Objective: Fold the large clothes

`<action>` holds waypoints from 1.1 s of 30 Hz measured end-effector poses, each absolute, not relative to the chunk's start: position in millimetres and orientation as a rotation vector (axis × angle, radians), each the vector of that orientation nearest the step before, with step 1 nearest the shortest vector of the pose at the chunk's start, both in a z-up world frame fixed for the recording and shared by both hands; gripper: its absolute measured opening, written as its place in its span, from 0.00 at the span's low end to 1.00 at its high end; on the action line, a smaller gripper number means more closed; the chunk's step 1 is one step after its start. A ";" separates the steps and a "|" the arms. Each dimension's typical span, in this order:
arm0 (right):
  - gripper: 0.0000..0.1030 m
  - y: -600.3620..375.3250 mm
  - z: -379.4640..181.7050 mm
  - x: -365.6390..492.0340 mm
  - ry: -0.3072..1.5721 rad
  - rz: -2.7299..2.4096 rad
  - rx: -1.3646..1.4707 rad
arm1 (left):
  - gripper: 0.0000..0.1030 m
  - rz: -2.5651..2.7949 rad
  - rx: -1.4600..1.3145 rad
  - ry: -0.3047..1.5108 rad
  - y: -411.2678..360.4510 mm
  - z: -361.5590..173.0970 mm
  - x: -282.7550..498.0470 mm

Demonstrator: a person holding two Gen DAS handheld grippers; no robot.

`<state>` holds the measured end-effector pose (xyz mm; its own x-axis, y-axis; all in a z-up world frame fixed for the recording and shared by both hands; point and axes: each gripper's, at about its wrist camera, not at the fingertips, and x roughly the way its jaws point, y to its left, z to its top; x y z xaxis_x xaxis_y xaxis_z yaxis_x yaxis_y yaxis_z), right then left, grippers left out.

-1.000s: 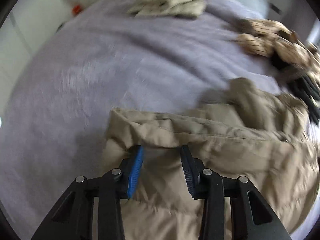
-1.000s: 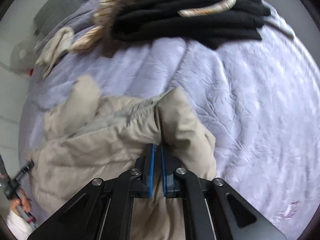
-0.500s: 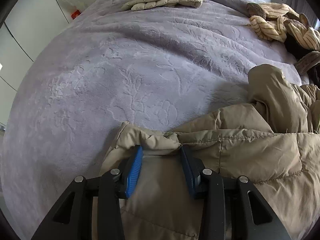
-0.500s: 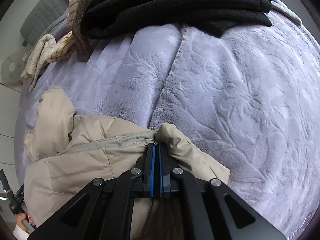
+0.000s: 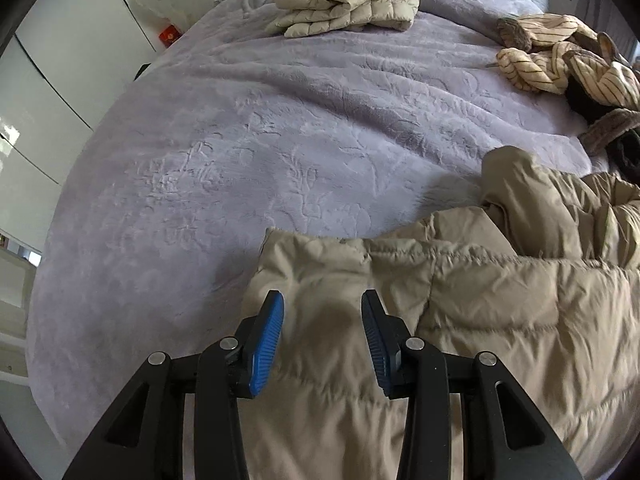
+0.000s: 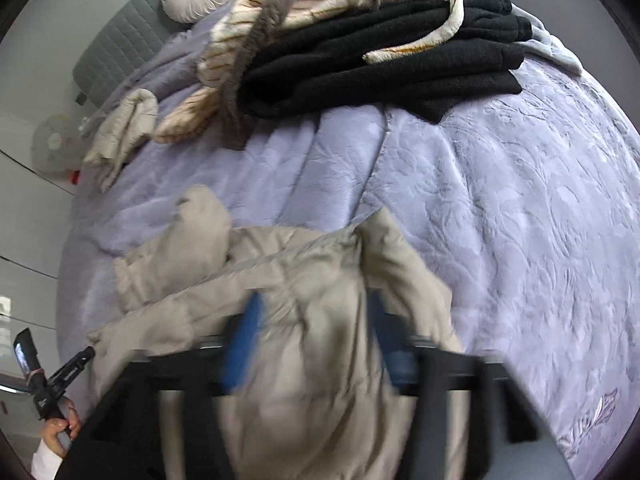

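The right gripper [image 6: 316, 344] has let go of the jacket [image 6: 304, 320] edge it was pinching; its jaws are opening, blurred, with the fabric below and between them. The left gripper [image 5: 322, 336], fingers spread, has lifted off the hem and hovers above the jacket [image 5: 460, 312], which lies on the bedspread [image 5: 240, 152].

Puffy quilted jacket [image 5: 460, 312] in matt tan cloth; bed [image 5: 280, 128] under plush embossed lilac fleece; ribbed blue pads [image 5: 266, 344] on matt black plastic.
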<state>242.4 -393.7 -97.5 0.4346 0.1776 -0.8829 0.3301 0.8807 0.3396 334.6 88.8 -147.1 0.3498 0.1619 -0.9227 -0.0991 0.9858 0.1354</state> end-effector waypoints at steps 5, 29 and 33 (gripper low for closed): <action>0.67 -378.7 -92.5 223.3 1.153 -0.082 0.499 | 0.67 0.153 0.066 1.190 84.9 -136.2 316.0; 0.87 -340.3 -75.5 148.8 1.086 0.010 0.650 | 1.00 0.067 0.095 1.221 65.8 -119.5 234.4; 0.87 -334.4 -77.3 126.2 1.083 0.007 0.642 | 1.00 0.058 0.084 1.244 67.0 -120.7 210.0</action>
<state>126.2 -334.4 -77.3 0.4874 0.3092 -0.8166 0.2991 0.8195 0.4889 210.0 67.0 -120.7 0.3197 0.0900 -0.9432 0.0012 0.9954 0.0954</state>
